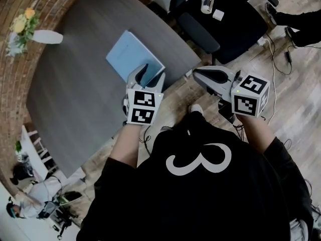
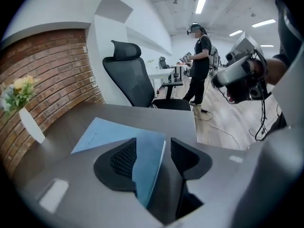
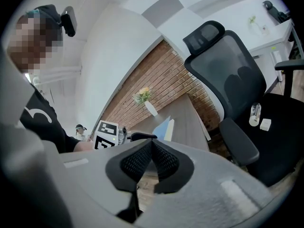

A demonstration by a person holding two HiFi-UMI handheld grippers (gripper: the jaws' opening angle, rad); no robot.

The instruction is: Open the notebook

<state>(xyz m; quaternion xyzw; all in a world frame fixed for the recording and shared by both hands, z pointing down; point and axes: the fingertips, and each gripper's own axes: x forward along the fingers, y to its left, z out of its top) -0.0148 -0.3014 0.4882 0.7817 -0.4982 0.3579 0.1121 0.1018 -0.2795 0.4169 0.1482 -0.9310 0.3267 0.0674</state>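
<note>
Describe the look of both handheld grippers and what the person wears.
Left gripper and right gripper match: pale grey bodies, black ribbed pads, each bearing a white cube with black square markers. The person wears a black top with a white figure.

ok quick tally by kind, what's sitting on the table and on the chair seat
notebook: 1
vase of flowers: 1
clear bottle: 1
small white box: 1
total: 4
</note>
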